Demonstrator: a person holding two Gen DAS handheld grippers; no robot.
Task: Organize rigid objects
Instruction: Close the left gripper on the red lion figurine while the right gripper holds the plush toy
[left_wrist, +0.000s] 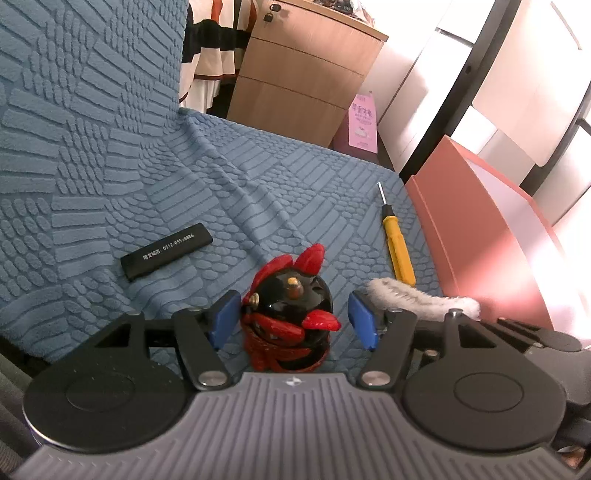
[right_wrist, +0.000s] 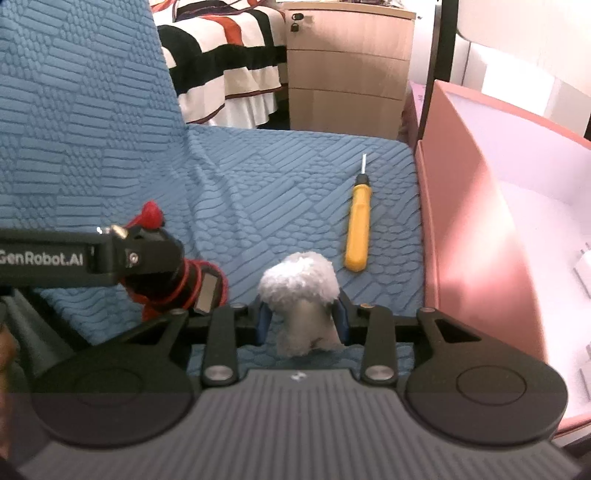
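A black and red rooster figurine (left_wrist: 290, 317) stands on the blue textured sofa seat (left_wrist: 258, 184) between the blue pads of my left gripper (left_wrist: 293, 319). The left pad touches it; a gap shows at the right pad. My right gripper (right_wrist: 303, 319) is shut on a fluffy white object (right_wrist: 299, 288), which also shows in the left wrist view (left_wrist: 421, 301). A yellow screwdriver (right_wrist: 357, 236) lies on the seat near the pink box (right_wrist: 461, 221). A black flat bar (left_wrist: 166, 251) lies to the left.
The pink open box (left_wrist: 480, 229) stands at the seat's right edge, with white items inside (right_wrist: 585, 273). A wooden drawer cabinet (right_wrist: 347, 66) and striped bedding (right_wrist: 221, 55) lie beyond the sofa. The sofa back (left_wrist: 74, 92) rises at left.
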